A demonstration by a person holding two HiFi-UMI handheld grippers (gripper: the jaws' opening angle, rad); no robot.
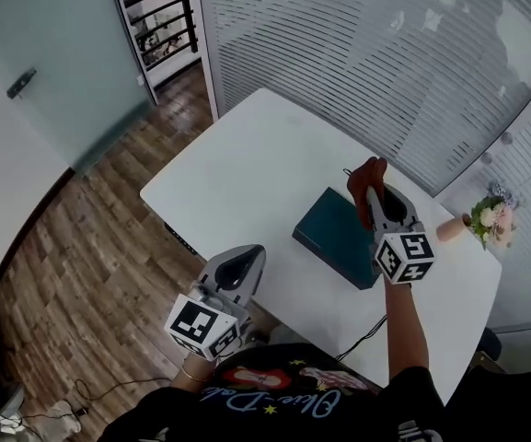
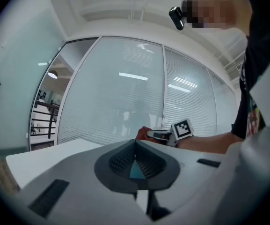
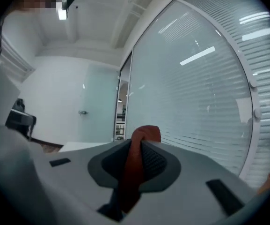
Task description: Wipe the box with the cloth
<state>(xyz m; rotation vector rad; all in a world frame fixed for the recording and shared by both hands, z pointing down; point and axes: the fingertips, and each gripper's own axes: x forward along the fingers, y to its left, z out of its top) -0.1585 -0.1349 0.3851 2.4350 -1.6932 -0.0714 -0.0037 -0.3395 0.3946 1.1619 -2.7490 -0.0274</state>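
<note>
In the right claw [image 3: 135, 145], the red cloth [image 3: 147, 133].

Box [image 1: 334, 233] far corner gone under right gripper [image 1: 374, 190] in head view. In left gripper view, box just tiny teal sliver through chink in left gripper [image 2: 135, 146] jaws. Cloth [image 1: 368, 175]: only red bunch past tips shows, rest buried between jaws; can't tell if touching box. Flowers [image 1: 490, 217] at table [image 1: 247, 173] far end small, fuzzy; cut off at right gripper view's right edge. Table near edge partly behind forearm [image 1: 403, 330].
</note>
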